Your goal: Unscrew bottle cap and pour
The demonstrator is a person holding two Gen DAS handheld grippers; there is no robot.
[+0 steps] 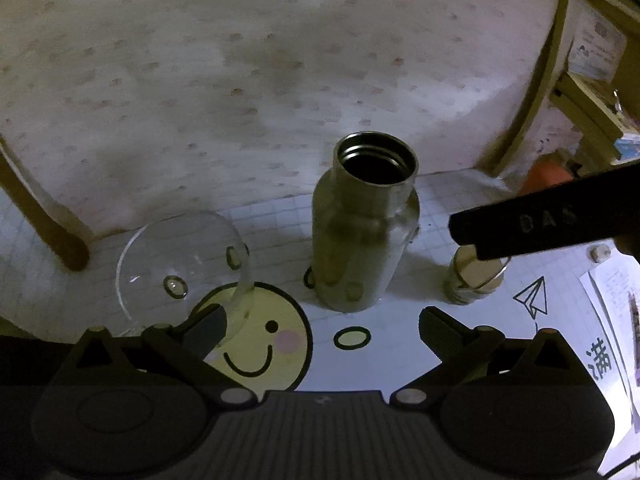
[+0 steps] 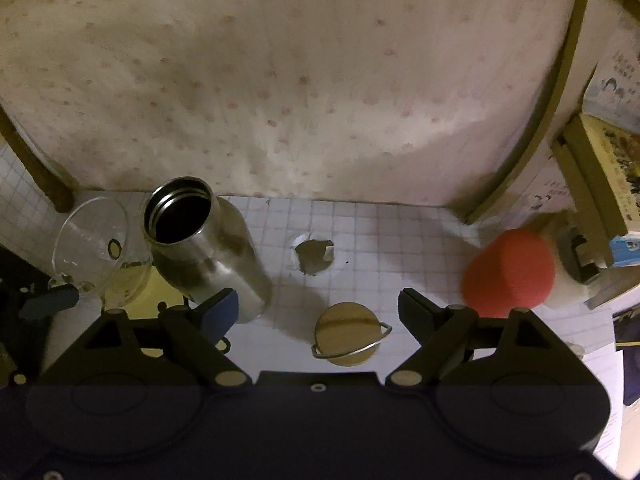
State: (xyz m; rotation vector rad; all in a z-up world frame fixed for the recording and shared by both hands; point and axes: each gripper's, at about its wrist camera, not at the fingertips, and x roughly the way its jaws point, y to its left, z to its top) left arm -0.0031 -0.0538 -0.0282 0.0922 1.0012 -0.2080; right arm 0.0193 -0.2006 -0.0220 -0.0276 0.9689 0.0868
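Left wrist view: looks forward and down along the left gripper [image 1: 322, 328], close above the table [image 1: 400, 360], facing the spotted cloth [image 1: 240, 80] behind it. The open steel bottle [image 1: 360, 232] stands centre, the glass [image 1: 180, 272] at left, the cap [image 1: 474, 280] at right under a finger of the other gripper. Right wrist view: same heading and height from further right, above the right gripper [image 2: 318, 314]. Shared: bottle [image 2: 208, 240], glass [image 2: 96, 244], cap [image 2: 347, 334], cloth [image 2: 280, 80].
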